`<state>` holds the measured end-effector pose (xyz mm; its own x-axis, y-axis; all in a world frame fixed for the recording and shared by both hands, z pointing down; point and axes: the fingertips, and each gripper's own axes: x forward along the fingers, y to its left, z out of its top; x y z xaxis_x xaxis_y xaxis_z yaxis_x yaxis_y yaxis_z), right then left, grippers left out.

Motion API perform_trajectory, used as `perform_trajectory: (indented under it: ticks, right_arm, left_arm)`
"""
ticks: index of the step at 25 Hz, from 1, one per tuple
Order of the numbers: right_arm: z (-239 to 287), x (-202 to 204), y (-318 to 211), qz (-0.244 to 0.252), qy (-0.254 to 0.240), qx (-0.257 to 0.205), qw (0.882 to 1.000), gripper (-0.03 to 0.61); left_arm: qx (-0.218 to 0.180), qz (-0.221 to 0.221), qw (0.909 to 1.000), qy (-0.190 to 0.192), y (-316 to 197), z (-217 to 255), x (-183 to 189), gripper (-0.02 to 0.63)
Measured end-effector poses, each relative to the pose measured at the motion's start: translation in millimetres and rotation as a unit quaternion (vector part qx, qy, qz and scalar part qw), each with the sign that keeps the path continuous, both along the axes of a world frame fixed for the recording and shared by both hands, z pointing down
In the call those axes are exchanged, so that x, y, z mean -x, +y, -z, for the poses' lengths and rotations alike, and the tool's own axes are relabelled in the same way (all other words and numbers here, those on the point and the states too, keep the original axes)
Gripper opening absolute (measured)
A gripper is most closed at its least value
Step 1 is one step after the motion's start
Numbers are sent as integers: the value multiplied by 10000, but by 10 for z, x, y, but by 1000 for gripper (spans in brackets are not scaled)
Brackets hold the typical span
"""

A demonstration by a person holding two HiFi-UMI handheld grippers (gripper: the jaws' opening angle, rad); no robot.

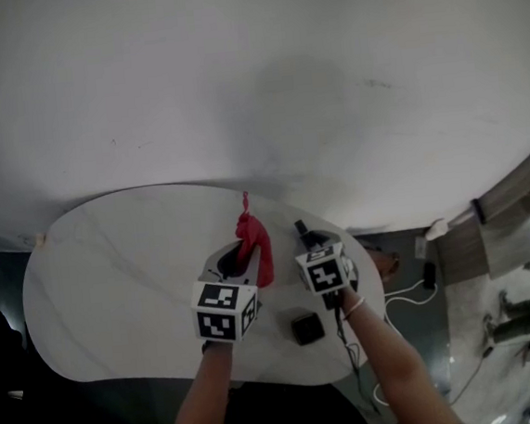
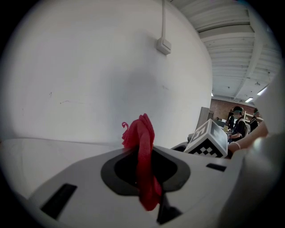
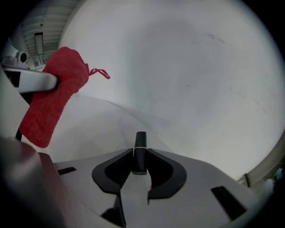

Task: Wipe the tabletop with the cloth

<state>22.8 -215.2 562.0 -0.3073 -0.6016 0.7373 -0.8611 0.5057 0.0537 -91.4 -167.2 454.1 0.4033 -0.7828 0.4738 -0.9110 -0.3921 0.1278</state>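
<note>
**Q:** Cloth (image 3: 53, 95) first: where is it, and is it on the table?

**A:** It is a red cloth, bunched and pinched between the closed jaws of the left gripper (image 2: 143, 164). One end sticks up past the jaw tips and the rest hangs below them. The right gripper view shows it held in the air above the white tabletop (image 1: 121, 267), and the hanging end does not appear to touch the surface.

**Q:** What is the right gripper doing?

**A:** The right gripper (image 3: 139, 156) sits just beside the left one, over the table's near right part. Its jaws are clamped on a small black stick (image 1: 301, 229) with a thin pale band, which stands upright between them.

**Q:** So how much of the job looks done?

**A:** Judging by the lifted cloth, no wiping stroke is under way. The tabletop looks pale and faintly veined. No smear, damp track or dirt shows, so it is impossible to say which parts have been wiped. The cloth has to come down flat onto the surface, and most of the top, especially its wide left side, lies well away from the cloth.

**Q:** Is anything in the way?

**A:** A small dark block (image 1: 306, 327) rests near the table's front edge, close to the grippers.
</note>
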Motion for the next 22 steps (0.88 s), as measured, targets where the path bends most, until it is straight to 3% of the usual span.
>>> perform_trajectory:
  ticks: [14,22]
  right_arm:
    - [-166,-22,10,56,270,151,9995,92]
    - [-181,-20,26,-1,47,156,9999,103]
  left_arm:
    - [151,83,9998,43,-21,-128,35,58]
    - [143,103,9998,54,-21,-126,72,58]
